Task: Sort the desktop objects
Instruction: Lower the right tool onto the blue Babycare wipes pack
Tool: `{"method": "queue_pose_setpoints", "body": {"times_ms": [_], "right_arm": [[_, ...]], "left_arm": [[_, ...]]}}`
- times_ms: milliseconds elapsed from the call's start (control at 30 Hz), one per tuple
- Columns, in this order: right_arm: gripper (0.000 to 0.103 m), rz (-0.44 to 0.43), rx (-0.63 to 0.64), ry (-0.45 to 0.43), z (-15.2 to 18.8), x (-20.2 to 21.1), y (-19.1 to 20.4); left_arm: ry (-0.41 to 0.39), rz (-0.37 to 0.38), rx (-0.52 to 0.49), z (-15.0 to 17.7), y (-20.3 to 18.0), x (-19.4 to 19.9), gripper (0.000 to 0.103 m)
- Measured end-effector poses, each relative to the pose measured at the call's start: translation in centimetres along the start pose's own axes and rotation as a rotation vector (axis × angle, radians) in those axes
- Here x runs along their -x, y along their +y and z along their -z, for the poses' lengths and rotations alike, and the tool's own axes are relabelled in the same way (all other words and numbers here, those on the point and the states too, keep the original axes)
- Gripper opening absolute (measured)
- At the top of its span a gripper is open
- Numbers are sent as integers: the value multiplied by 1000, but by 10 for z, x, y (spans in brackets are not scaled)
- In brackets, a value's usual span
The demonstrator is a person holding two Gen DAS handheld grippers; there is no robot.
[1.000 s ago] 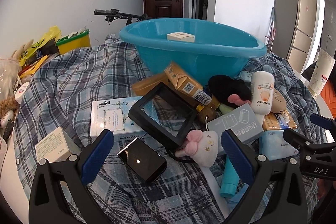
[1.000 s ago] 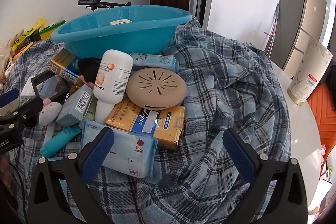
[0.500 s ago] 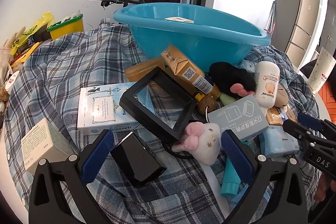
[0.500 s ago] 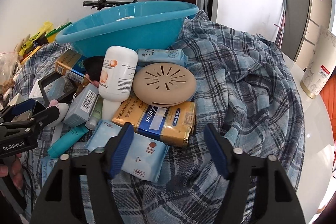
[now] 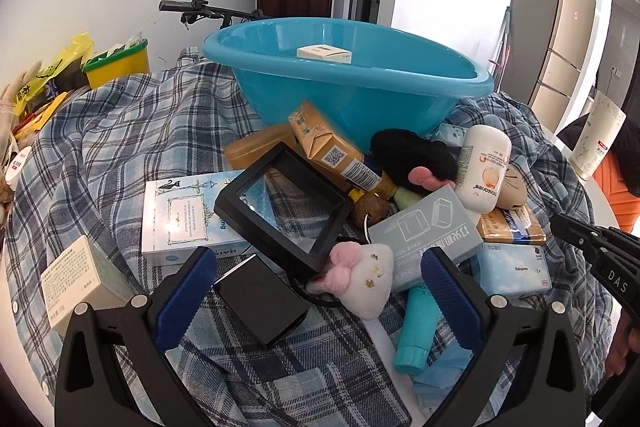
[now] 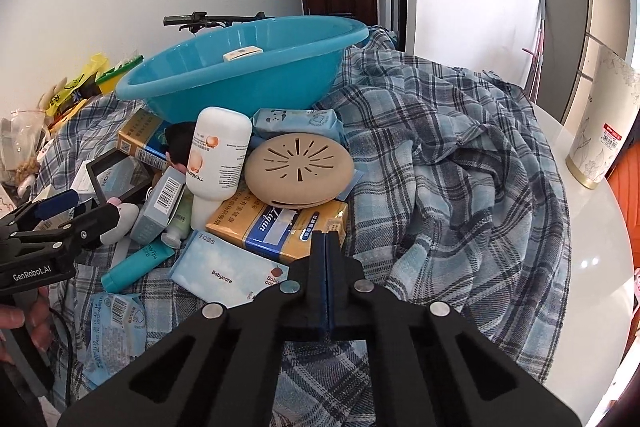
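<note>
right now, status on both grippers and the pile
Left gripper open, low over small black box. Right gripper shut, empty, above wipes pack. Blue basin holds one small box. Pile crowded, items overlapping.

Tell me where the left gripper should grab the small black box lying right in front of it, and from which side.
Grip the small black box across its two long side faces, coming straight down from above. It lies flat on the plaid cloth, already between the fingers of the open left gripper, with bare cloth on both sides. A small wrist turn would probably be needed, since the box sits skewed to the fingers.
</note>
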State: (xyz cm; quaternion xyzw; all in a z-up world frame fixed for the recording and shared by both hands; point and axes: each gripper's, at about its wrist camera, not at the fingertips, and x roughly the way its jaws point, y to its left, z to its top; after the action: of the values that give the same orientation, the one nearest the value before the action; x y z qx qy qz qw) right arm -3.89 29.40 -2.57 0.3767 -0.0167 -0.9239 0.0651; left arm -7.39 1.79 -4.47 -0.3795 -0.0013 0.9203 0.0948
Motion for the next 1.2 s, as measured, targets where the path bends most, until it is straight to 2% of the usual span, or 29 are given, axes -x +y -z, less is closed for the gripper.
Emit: {"method": "queue_pose_setpoints", "body": {"times_ms": [100,333,400,433,467,500,600,800,900,1000,1133,1200], "right_arm": [[0,-42,-5,2,0,2,-2],[0,-75,-44,21,2,-1,-8],[10,-85,-49,34,2,-4,-9],[30,-86,-53,37,2,-5,-8],[58,-95,-59,35,3,-4,-8],[67,-116,-65,27,4,-2,-8],[69,-150,-63,26,3,1,-1],[80,-54,4,66,7,-8,33],[86,38,40,65,8,-15,59],[98,21,98,92,7,-24,78],[100,79,84,107,6,-30,76],[100,57,68,106,6,-29,70]], "left_arm": [[-1,-2,-5,0,-1,1,103],[3,4,5,2,1,0,103],[3,6,6,2,2,0,103],[3,5,6,2,2,0,103],[3,6,5,2,2,0,103],[4,6,5,2,2,0,103],[4,7,6,2,3,-1,103],[2,11,1,4,1,0,103],[2,17,14,5,3,0,103],[5,13,21,5,8,1,103],[8,18,33,5,13,1,103],[10,22,30,4,12,1,103]]}}
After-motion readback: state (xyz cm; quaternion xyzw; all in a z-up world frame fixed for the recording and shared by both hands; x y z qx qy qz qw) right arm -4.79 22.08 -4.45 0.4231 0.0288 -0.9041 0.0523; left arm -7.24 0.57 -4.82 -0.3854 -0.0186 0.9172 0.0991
